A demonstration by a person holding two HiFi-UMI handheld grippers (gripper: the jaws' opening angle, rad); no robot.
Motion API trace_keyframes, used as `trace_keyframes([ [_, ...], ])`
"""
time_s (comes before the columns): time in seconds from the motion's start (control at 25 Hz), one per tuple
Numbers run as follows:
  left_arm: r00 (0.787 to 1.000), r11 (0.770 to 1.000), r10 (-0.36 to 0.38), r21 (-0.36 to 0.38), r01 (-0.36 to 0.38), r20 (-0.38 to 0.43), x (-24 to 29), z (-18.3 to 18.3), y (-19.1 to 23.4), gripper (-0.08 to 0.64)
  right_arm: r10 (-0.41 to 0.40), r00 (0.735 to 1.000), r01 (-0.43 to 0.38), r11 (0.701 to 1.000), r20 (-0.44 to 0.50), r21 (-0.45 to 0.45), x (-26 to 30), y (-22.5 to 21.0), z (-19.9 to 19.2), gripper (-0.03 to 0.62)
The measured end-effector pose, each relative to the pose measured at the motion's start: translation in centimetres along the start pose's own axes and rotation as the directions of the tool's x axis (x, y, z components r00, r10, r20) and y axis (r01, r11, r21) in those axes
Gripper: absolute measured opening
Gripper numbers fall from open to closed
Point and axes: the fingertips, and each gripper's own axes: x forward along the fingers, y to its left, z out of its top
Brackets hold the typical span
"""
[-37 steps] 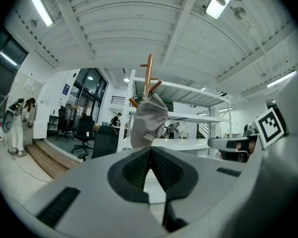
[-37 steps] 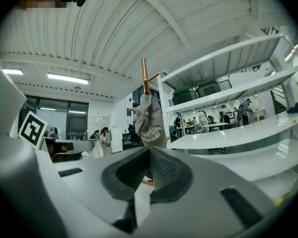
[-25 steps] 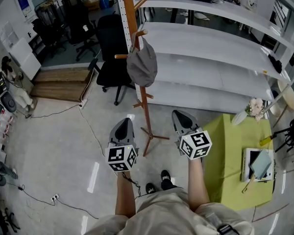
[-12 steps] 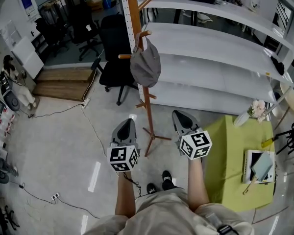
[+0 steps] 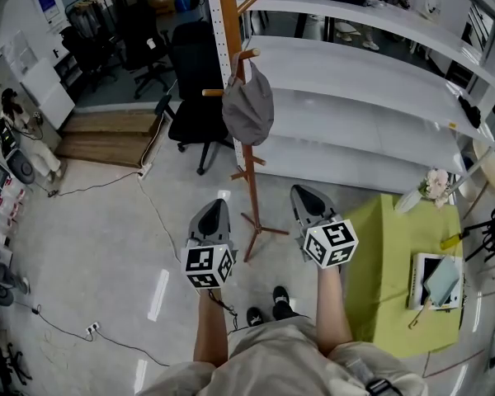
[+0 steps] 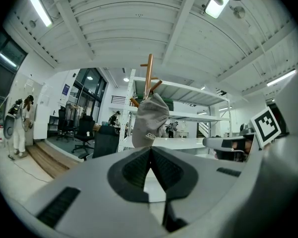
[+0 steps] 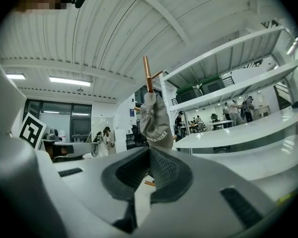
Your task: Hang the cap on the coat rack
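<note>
A grey cap (image 5: pixel 247 106) hangs from a peg of the wooden coat rack (image 5: pixel 250 190), well ahead of both grippers and touched by neither. My left gripper (image 5: pixel 210 211) is held low over the floor, left of the rack's foot, shut and empty. My right gripper (image 5: pixel 307 196) is level with it on the right, also shut with nothing between its tips. In the left gripper view the cap (image 6: pixel 150 124) hangs on the rack (image 6: pixel 149 71) beyond the closed left gripper (image 6: pixel 150 150). The right gripper view shows the cap (image 7: pixel 155 119) and rack (image 7: pixel 147 74) past the closed right gripper (image 7: pixel 149 150).
A black office chair (image 5: pixel 194 81) stands behind the rack, and long white shelves (image 5: pixel 355 81) run to the right. A green table (image 5: pixel 400 262) with a book (image 5: pixel 433 277) and flowers (image 5: pixel 433 184) is at my right. Cables (image 5: pixel 91 330) lie on the floor at left.
Both grippers have kept their places and stayed shut. The head view has shifted slightly, so rack and cap sit a little further right in the picture.
</note>
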Motion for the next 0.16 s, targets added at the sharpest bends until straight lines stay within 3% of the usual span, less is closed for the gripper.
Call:
trace_keyframes([
  [0.16, 1.000, 1.000, 0.001, -0.001, -0.001, -0.002, 0.30, -0.15, 0.30, 0.008, -0.002, 1.000, 0.002, 1.000, 0.003, -0.007, 0.30, -0.23, 0.20, 0.005],
])
